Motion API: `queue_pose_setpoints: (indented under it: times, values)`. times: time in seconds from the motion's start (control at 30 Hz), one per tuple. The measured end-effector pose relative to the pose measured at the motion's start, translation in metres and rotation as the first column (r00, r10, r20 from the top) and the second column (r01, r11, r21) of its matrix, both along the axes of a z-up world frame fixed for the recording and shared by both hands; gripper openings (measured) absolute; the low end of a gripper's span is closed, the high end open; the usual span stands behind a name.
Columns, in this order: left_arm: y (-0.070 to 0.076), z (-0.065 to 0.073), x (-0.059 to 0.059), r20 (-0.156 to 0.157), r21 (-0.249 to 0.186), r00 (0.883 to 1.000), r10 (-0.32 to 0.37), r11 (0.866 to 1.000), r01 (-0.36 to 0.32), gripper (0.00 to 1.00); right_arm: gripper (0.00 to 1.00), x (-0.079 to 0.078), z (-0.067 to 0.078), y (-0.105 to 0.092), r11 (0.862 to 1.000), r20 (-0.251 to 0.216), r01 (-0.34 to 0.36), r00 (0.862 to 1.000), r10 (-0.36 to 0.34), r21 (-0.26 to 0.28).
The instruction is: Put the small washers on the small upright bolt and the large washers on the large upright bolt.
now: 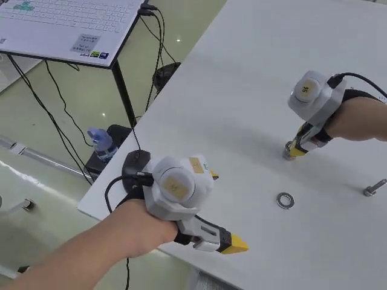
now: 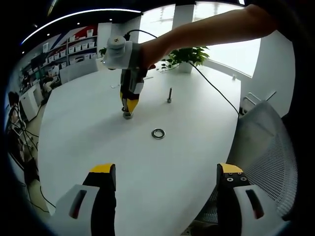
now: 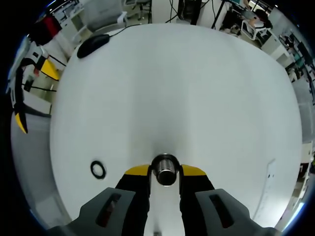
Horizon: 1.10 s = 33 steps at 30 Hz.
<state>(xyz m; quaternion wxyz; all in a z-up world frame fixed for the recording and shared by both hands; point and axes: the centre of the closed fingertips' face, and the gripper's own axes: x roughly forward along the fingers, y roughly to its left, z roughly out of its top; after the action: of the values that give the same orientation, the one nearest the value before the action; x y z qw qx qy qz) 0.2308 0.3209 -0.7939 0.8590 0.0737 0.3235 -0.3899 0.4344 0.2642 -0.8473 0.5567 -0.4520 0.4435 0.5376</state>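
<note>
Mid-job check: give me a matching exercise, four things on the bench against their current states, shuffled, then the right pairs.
Things
1. loose washer
2. thin bolt
3. left gripper
4. right gripper

States
a. tongs wide apart, nothing between them
b. lying flat on the table, between the two grippers
c. tongs on either side of the thick bolt
d. standing upright on its own, nothing touching it

Pairs: 1-b, 2-d, 3-a, 4-c
</note>
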Motion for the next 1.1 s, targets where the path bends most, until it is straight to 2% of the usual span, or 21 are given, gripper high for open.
queue_pose_setpoints:
  times: [0.23, 0.57, 0.9, 1.1]
  values:
    - [-0.001, -0.001, -0.001, -0.002, 0.001, 1.0, -0.002, 1.0, 0.002, 0.84, 0.22, -0.002, -0.006, -0.002, 1.0, -0.011, 0.008, 1.0, -0.008, -0.009]
    - [-0.002, -0.003, -0.003, -0.007, 0.012, 1.0, -0.012, 1.0, 0.012, 0.83, 0.22, -0.002, -0.012, -0.004, 1.0, -0.003, -0.006, 1.0, 0.006, -0.021]
    - [-0.001, -0.002, -0.002, -0.006, 0.012, 1.0, -0.009, 1.0, 0.009, 0.83, 0.23, -0.004, -0.012, -0.006, 1.0, -0.01, 0.007, 1.0, -0.008, -0.027]
    - [-0.002, -0.001, -0.002, -0.004, 0.012, 1.0, -0.012, 1.0, 0.012, 0.82, 0.24, -0.005, -0.014, -0.008, 0.999, 0.002, -0.021, 1.0, 0.021, -0.042]
